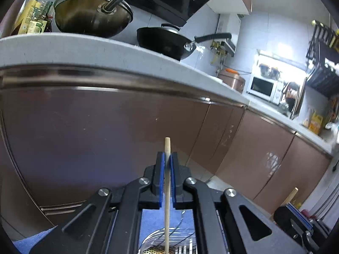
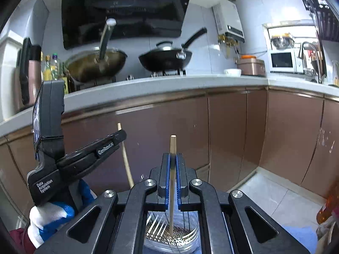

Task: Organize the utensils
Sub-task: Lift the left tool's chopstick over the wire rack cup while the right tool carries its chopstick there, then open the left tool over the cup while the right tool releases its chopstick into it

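My left gripper (image 1: 167,155) is shut on a wooden chopstick (image 1: 167,192) that stands upright between its blue pads. Below it lies a clear utensil holder with a perforated metal base (image 1: 167,243). My right gripper (image 2: 173,156) is shut on a second wooden chopstick (image 2: 172,182), also upright, its lower end in the clear utensil holder (image 2: 171,232), which holds forks (image 2: 156,224). The left gripper's body (image 2: 63,163) shows at the left of the right wrist view, with its chopstick (image 2: 126,158). The right gripper's edge (image 1: 296,222) shows at lower right in the left wrist view.
Brown cabinet doors (image 2: 228,131) stand straight ahead under a pale countertop (image 2: 148,84). Two woks (image 2: 165,60) sit on the stove, with oil bottles (image 1: 36,19) at the left. A rice cooker (image 2: 251,65), a microwave (image 2: 282,61) and a sink tap stand at the right.
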Available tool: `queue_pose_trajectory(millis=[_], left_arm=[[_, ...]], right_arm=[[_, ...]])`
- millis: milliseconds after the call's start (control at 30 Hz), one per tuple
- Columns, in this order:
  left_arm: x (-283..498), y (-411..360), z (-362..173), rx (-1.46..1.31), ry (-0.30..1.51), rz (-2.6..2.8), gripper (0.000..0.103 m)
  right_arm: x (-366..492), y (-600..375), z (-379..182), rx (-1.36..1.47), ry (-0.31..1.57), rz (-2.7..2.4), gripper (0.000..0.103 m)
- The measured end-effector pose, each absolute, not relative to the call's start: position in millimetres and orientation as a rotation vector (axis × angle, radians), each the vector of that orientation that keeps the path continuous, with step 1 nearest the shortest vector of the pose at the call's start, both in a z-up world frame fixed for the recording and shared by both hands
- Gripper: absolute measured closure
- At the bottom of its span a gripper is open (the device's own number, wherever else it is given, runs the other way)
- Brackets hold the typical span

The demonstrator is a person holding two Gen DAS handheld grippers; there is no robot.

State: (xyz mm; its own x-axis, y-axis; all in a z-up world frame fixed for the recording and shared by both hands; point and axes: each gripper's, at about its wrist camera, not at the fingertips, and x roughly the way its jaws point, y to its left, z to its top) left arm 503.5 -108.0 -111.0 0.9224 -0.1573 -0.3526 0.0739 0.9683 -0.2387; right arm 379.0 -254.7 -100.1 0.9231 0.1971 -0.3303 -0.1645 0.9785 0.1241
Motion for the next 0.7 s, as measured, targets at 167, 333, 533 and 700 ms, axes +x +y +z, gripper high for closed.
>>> queue_pose_trajectory(millis=[167,333,533,700], left_arm=[[501.2,-106.7,-131.4,-0.21,0.415,-0.137,0.096],[483.0,-103.6,-120.7,-0.183,0.409,-0.172,0.092],[434.4,-81.2,-73.8,-0.151,0.34,-0.194,0.078],[376.0,-55.3,-17.6,-0.147,0.259,-0.203,0.069]], right_arm=[[377.6,-255.6,-118.0,0.082,0.385,0.172,0.097],[363.9,-260.5,-108.8,0.074,0.375,0.139,0.068],[323.9,-262.6,-67.8,0.064,0.31,0.114,0.062],[268.0,-263.0,-18.6,0.068,0.228,0.107,0.053]])
